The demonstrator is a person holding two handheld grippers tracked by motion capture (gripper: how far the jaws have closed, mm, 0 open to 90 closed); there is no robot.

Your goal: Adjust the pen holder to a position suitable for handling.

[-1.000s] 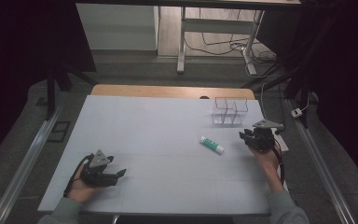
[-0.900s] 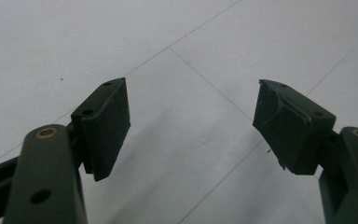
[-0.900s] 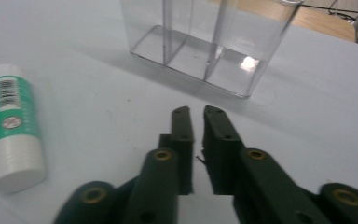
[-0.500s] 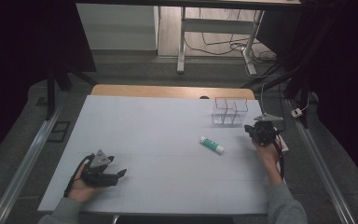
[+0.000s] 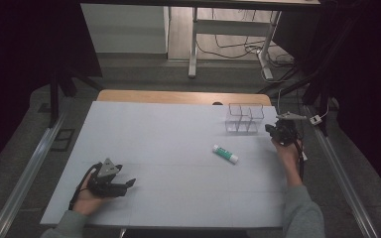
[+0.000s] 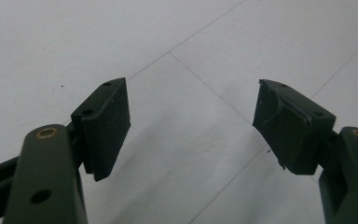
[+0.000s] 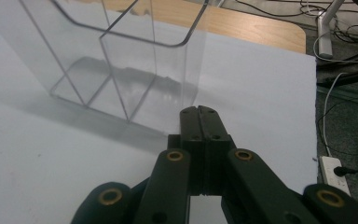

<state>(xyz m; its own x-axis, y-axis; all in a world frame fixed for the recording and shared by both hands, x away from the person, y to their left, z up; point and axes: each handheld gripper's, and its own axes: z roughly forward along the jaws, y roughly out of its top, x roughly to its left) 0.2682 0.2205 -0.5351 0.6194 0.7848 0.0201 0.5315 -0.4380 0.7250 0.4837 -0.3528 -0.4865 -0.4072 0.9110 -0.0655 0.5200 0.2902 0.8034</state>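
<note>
1. The pale worktop runs across the frame, its wooden far edge showing beyond the white surface, with one forearm entering at each near corner.
2. A clear plastic organizer, divided into open compartments, stands upright at the far right of the worktop; in the right gripper view its near corner rises just ahead of the jaws, and its compartments look empty.
3. The right gripper is held just beside the organizer's right end, its jaws pressed together with nothing between them, as the close view makes plain. They have just been closing, on nothing.
4. The left gripper rests near the front left corner, well apart from everything else; its jaws stand spread over bare surface, holding nothing.
5. A glue stick, white with a green label, lies on its side in the open, nearer the person than the organizer and to the left of the right gripper, touching neither.
6. Judged from how things lie, the work is at its start: the stick has not been picked up and the organizer has received nothing.
7. What seems left is the whole job: the empty right gripper would have to open, reach back to the stick, pinch it and carry it to a compartment.
</note>
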